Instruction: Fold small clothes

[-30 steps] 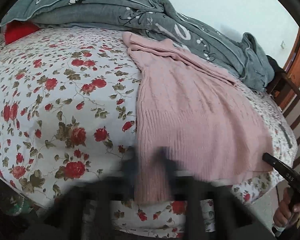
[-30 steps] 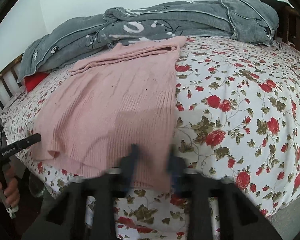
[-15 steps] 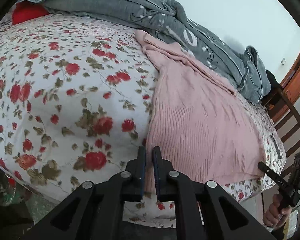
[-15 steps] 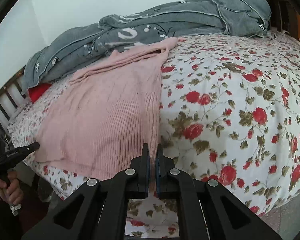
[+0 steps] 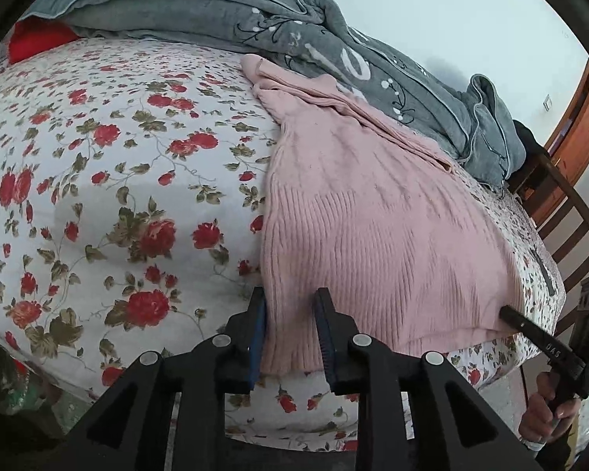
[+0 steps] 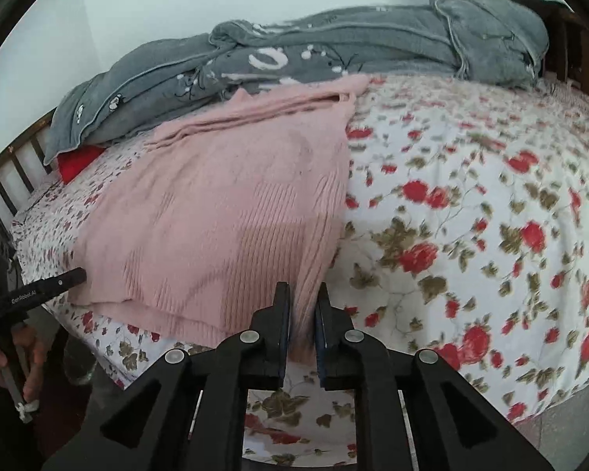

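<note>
So that a fold can be started, the pink sweater's [image 5: 373, 227] 6 o'clock hem corners are straddled by the parted left gripper [image 5: 290, 310] and the narrowly gapped right gripper [image 6: 302, 306].

On the finger of your left gripper [image 6: 72, 276], seen at about nine o'clock in the right wrist view, white lettering runs along the black bar and appears to read "Gen Robot.AI", though the print is small. At about four o'clock in the left wrist view, the finger of your right gripper [image 5: 508, 316] carries white characters that look like "OAS", seen at a slant and not certain. Large white letter-like shapes on the grey blanket [image 5: 333, 59] sit near twelve o'clock, creased by folds and unreadable.
</note>
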### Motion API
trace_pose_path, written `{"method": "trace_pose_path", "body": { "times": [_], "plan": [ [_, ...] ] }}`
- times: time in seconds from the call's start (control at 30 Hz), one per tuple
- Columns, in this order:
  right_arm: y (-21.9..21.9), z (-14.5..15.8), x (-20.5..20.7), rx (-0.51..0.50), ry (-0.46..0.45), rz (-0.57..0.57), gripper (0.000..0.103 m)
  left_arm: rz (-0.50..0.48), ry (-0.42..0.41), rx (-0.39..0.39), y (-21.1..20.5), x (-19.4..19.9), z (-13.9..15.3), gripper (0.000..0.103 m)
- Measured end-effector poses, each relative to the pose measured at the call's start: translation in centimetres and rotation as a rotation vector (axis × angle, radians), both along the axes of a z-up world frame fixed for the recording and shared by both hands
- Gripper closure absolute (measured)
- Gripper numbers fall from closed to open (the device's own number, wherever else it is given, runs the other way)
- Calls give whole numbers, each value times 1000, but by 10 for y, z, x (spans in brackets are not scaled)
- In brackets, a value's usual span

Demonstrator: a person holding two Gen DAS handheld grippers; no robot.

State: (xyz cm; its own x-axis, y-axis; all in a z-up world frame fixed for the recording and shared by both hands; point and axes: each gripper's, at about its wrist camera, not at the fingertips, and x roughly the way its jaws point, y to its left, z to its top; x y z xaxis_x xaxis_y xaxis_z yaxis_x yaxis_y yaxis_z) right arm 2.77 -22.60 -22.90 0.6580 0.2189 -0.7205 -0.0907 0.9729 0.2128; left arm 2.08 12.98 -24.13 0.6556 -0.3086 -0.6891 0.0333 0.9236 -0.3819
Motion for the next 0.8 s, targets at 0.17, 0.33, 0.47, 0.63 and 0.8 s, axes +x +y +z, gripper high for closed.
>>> {"method": "trace_pose_path", "body": {
  "times": [0.17, 0.33, 0.47, 0.63, 0.8],
  "plan": [
    [-4, -3, -3, -4, -1, 2, 95, 44, -7, -6, 14, -6, -2, 92],
    [-4, -9, -6, -6, -6, 4, 95, 17, 11, -11, 16, -5, -5, 92],
    [-3, -10, -6, -12, -15, 7, 95, 12, 1, 0, 13, -6, -5, 92],
    [-7, -13, -9, 22, -39, 5, 94, 20, 0, -52, 18, -7, -8, 92],
    [2, -13, -12, -47, -65, 0, 94, 14, -12, -16, 14, -9, -8, 92]
  ]
}}
